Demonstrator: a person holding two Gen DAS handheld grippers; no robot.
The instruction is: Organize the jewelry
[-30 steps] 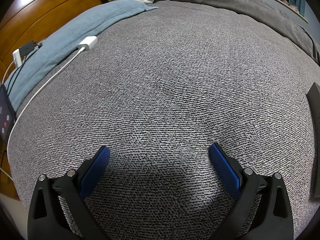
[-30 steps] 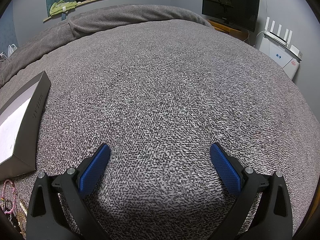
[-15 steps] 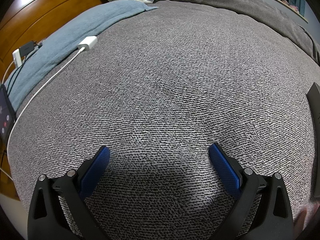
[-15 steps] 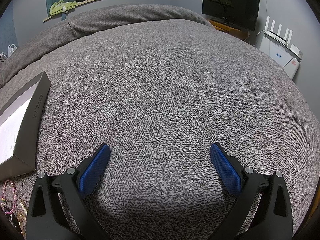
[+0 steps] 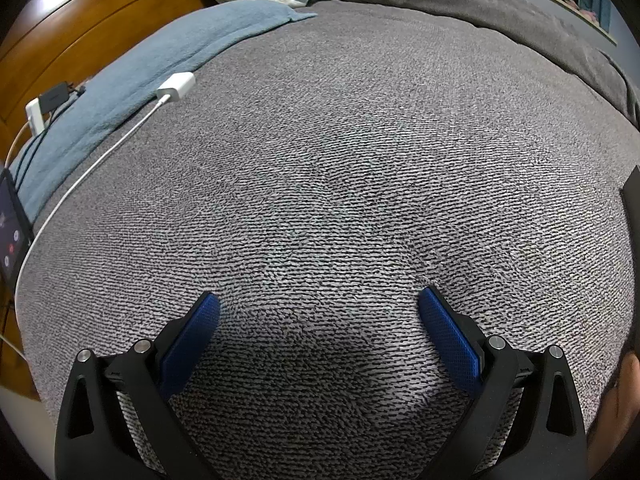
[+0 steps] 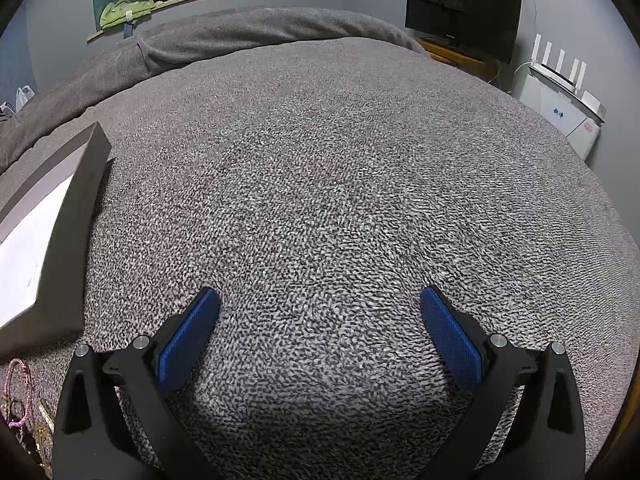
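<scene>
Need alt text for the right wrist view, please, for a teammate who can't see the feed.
The right gripper hangs open and empty over a grey blanket. An open grey box lies at left, jewelry beside its near corner at the frame's lower left edge.

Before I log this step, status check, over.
Left claw open, empty. Right claw open, empty. Jewelry untouched by the box, left of right claw. Nothing in the way.

Wide open grey blanket (image 6: 340,184) ahead of both grippers; only blockers: grey box (image 6: 60,240) and jewelry pile (image 6: 20,396) far left, charger cable (image 5: 96,168) along the left edge.
</scene>
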